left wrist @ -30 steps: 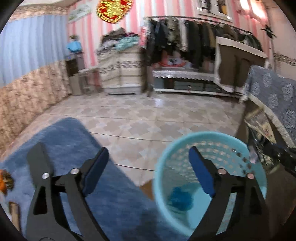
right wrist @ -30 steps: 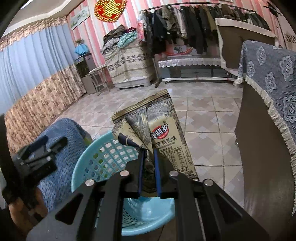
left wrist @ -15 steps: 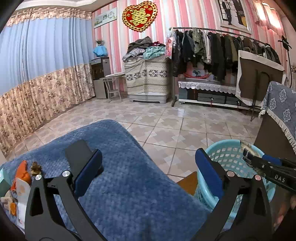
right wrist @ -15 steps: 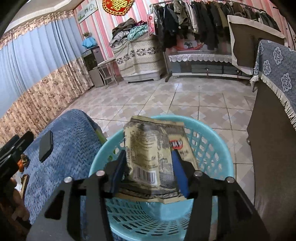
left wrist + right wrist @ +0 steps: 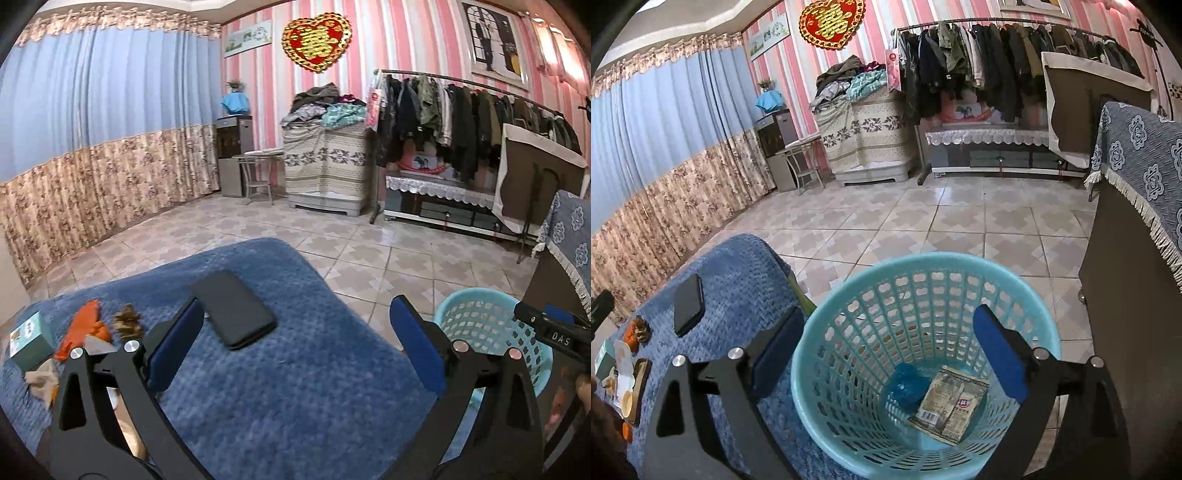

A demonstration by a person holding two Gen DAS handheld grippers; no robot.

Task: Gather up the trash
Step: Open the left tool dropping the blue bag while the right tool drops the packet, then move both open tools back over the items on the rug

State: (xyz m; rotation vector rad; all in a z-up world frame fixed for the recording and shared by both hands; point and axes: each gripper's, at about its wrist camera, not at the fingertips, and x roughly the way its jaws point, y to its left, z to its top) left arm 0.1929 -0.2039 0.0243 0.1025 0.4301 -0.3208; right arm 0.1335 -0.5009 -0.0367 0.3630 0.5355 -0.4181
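— Pink-striped walls, blue curtains, tiled floor (image 5: 923,214)… and where has the rubbish got to?

— Look down into the round turquoise plastic basket with the perforated wall (image 5: 849,306). A flat printed snack wrapper with a barcode (image 5: 949,406) lies on its bottom, just beside a crumpled blue plastic scrap (image 5: 907,384).

— Is the right claw (image 5: 886,354) pinching anything?

— No. Its blue-padded jaws are opening, one on each side over the basket mouth, with nothing between them but the view into the basket.

— And the basket itself?

— It stands on the floor, right against the edge of the tabletop under the quilted blue cloth (image 5: 295,387), with a dark cabinet draped in a grey-blue flowered cover (image 5: 1137,155) on its other side.

— What about the left claw (image 5: 295,339)?

— Spread wide and empty, hanging over the blue cloth. From its view the basket (image 5: 480,317) sits off to the right, and the tip of the other black tool reaches over the rim.

— Anything left on the tabletop?

— A black slab-shaped phone (image 5: 234,308) lies flat near the middle. Further left there is a small clutter: an orange peel-like scrap (image 5: 83,328), a brown dried tuft (image 5: 127,321), a small teal box (image 5: 27,339) and a crumpled beige piece (image 5: 42,380), all close together.

— And behind?

— A rail of dark coats (image 5: 461,110), a pile of clothes on a draped chest (image 5: 325,162), and a red-and-gold heart ornament (image 5: 316,40) on the wall.
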